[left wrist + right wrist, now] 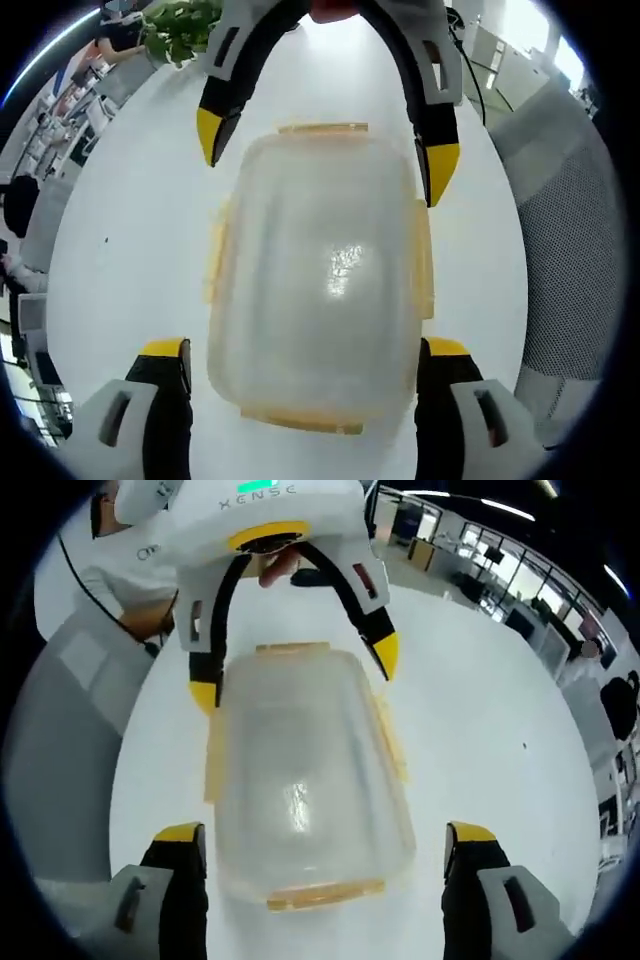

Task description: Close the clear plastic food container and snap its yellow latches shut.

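The clear plastic food container (320, 280) lies on the white table (130, 230) with its lid on top. Yellow latches (424, 262) run along all its edges and look flared outward. My left gripper (305, 350) is open, one jaw on each side of the container's near end. My right gripper (325, 155) comes in from the far side, open, and straddles the opposite end. In the right gripper view the container (300, 780) lies between my right gripper (325, 835) and the left gripper (295, 675), both open around it.
A green plant (180, 25) stands at the table's far edge. A grey mesh chair (570, 250) is beside the table. A person in a white shirt (110, 580) stands behind the left gripper. Office desks (480, 570) fill the background.
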The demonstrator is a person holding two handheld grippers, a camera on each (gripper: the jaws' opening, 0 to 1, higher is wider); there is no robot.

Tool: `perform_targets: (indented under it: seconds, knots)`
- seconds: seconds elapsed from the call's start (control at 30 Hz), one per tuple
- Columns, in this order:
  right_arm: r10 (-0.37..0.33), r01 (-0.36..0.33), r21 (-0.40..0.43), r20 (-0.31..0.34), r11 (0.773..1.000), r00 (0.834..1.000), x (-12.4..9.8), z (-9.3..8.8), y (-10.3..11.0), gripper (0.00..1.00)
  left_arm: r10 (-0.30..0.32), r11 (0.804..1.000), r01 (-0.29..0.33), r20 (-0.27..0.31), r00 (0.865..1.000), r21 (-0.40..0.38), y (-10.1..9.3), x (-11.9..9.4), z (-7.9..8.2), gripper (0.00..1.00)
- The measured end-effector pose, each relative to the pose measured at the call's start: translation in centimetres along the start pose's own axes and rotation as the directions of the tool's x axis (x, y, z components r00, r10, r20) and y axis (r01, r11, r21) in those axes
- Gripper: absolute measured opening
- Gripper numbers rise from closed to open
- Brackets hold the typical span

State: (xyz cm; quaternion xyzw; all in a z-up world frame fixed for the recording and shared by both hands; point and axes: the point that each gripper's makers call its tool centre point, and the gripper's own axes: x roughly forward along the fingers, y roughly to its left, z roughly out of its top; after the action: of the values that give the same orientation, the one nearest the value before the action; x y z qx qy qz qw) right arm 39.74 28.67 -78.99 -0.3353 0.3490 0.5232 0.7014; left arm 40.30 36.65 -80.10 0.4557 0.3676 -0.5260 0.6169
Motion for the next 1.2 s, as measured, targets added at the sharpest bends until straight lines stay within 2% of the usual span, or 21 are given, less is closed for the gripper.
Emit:
perform_targets:
  seconds: [0.2, 0.27, 0.4, 0.57, 0.63, 0.7, 0.73, 1.1, 1.2]
  knots:
    - [-0.005, 0.004, 0.035, 0.044, 0.999, 0.999, -0.3, 0.5, 0.1, 1.00, 0.017, 0.999, -0.016, 0.032, 0.999, -0.027, 0.0, -0.4, -0.1, 0.94]
    - [-0.009, 0.006, 0.059, 0.053, 0.998, 0.999, -0.4, 0.5, 0.2, 1.00, 0.019, 0.999, -0.017, 0.041, 0.999, -0.045, -0.1, -0.5, -0.2, 0.93]
    - [-0.020, 0.006, 0.130, 0.111, 0.991, 0.994, -0.6, 1.1, 0.6, 1.00, 0.037, 0.998, -0.034, 0.065, 0.997, -0.056, -0.2, -1.0, -0.1, 0.92]
    - [-0.063, 0.046, 0.137, 0.120, 0.989, 0.991, -1.0, 0.9, 0.4, 1.00, 0.062, 0.994, -0.052, 0.095, 0.994, -0.101, -0.2, -1.3, 0.2, 0.94]
    - [-0.083, 0.059, 0.166, 0.145, 0.984, 0.986, -1.2, 1.2, 0.3, 1.00, 0.067, 0.992, -0.054, 0.107, 0.992, -0.115, -0.3, -1.4, 0.2, 0.95]
    - [-0.139, 0.100, 0.178, 0.223, 0.979, 0.965, -1.9, 2.5, -0.3, 1.00, 0.085, 0.989, -0.070, 0.116, 0.990, -0.129, -0.3, -1.5, 0.2, 0.95]
    - [-0.153, 0.107, 0.197, 0.236, 0.974, 0.960, -2.2, 2.7, -0.4, 1.00, 0.092, 0.988, -0.076, 0.119, 0.989, -0.133, -0.3, -1.6, 0.2, 0.95]
    - [-0.200, 0.124, 0.288, 0.254, 0.950, 0.946, -2.9, 2.5, 0.2, 1.00, 0.161, 0.961, -0.110, 0.192, 0.968, -0.253, -0.4, -3.1, 0.0, 0.95]
    - [-0.229, 0.130, 0.339, 0.272, 0.932, 0.935, -3.0, 2.6, 0.0, 1.00, 0.195, 0.947, -0.126, 0.214, 0.957, -0.296, -0.3, -3.7, -0.1, 0.95]
